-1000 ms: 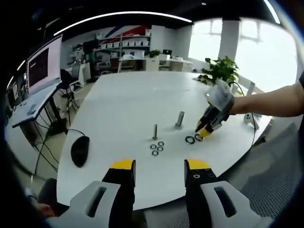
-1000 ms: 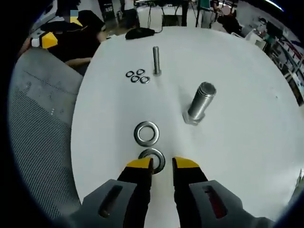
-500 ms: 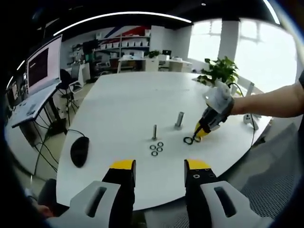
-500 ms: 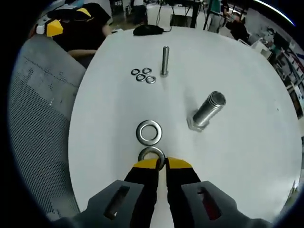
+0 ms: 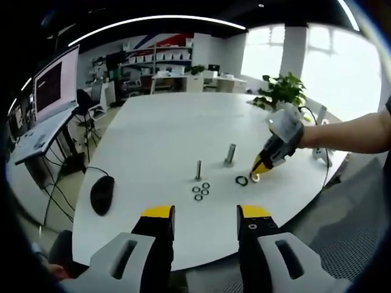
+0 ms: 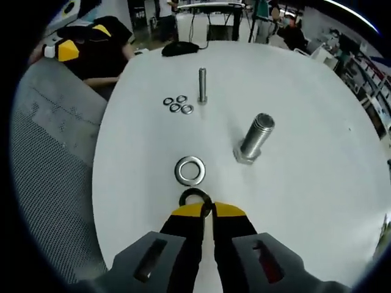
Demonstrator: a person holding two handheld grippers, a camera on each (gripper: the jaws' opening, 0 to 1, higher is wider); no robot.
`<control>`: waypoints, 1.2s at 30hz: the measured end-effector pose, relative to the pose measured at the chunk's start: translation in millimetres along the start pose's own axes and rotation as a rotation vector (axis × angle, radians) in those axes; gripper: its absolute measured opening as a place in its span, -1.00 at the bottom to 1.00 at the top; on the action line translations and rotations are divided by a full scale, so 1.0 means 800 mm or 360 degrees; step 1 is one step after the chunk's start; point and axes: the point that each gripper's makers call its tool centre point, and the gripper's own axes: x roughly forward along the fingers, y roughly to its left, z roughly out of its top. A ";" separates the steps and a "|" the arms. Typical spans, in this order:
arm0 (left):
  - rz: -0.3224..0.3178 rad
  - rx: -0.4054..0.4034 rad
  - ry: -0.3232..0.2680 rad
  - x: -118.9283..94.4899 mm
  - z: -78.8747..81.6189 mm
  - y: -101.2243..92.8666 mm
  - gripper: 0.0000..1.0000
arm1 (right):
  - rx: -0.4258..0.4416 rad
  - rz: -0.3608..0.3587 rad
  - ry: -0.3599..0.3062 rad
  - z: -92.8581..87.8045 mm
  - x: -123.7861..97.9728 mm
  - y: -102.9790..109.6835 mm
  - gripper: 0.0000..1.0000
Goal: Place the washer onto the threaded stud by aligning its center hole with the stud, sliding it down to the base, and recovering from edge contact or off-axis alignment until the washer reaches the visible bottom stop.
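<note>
Metal and shiny, the washer (image 6: 195,198) is a flat ring with a hole in the middle. The right gripper (image 6: 208,210) has its two yellow tips pressed together on the near edge of the ring, and the ring stands up on its edge between them. From the left gripper view, the right gripper (image 5: 261,169) sits just right of the big stud, with the ring at its tips.

I think the washer is light, hard and stiff, so it will not bend or break. It looks smooth and could slip or swing in the tips. The edge is the best place to hold it, because the hole must stay free for the stud.

A second big washer (image 6: 190,170) lies flat on the white table (image 6: 305,91), just past the held one. The thick threaded stud (image 6: 255,138) stands a bit farther and to the right. A thin stud (image 6: 202,85) stands far away, with four small washers (image 6: 177,103) beside it. A black mouse (image 5: 102,194) lies on the left.

The left gripper (image 5: 204,215) waits near the table edge with its tips apart and nothing in them.

I cannot read any words or brand names anywhere
</note>
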 end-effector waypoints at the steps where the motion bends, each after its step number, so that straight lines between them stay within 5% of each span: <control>1: 0.0000 0.0000 -0.0001 0.000 0.000 0.000 -0.23 | 0.0020 0.0001 -0.0012 0.001 -0.002 -0.001 -0.89; 18: 0.0003 0.0001 -0.0004 0.000 0.000 0.000 -0.23 | 0.0281 0.0010 -0.0210 0.033 -0.024 0.000 -0.89; 36: -0.0008 0.0010 0.0015 0.000 -0.002 -0.002 -0.24 | 0.0251 -0.0182 -0.0308 0.061 -0.043 -0.020 -0.89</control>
